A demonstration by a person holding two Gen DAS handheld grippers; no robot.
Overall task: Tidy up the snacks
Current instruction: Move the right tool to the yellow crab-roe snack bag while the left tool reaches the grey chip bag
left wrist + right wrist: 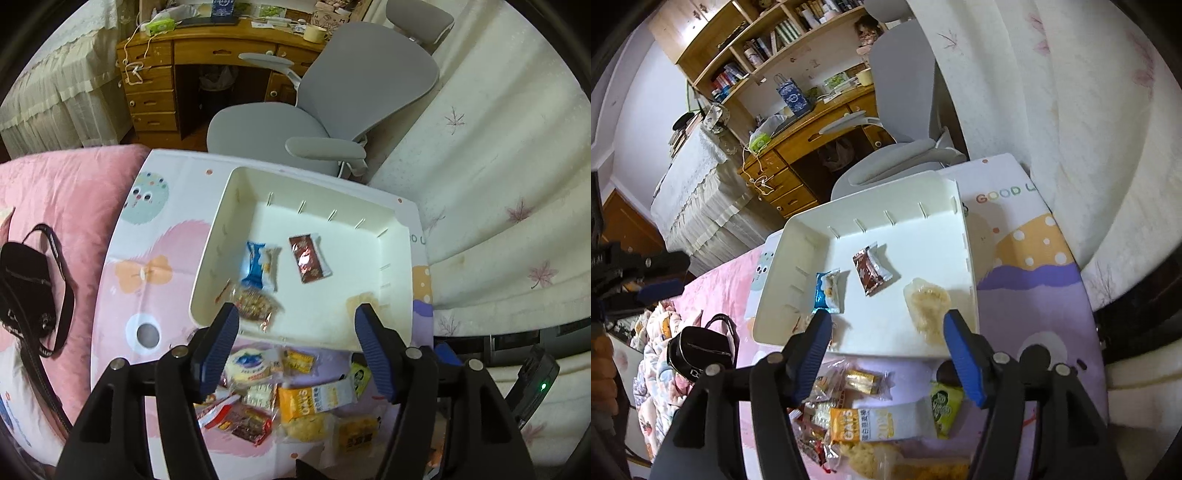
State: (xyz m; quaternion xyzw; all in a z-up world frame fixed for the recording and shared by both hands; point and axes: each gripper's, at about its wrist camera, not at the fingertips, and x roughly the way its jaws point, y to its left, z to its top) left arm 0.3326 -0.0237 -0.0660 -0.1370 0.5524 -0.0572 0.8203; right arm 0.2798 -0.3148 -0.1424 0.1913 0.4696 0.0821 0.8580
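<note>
Four snacks lie in the white tray [397,266] at frame center, a blue packet [255,266], brown packet [308,254], nut bar [255,302] and pale cake [927,304], while the snack pile [291,398] waits low in the frame, so sorting seems barely begun, with left gripper [295,347] and right gripper [884,350] both spread wide, empty.

One white rectangular plastic tray [397,258], four wrapped snacks inside it, one blue packet [255,266], one brown packet [308,258], one clear nut-cluster pack [255,302], one pale translucent pack [929,308], one loose heap of snack packets [295,402] in front.
</note>
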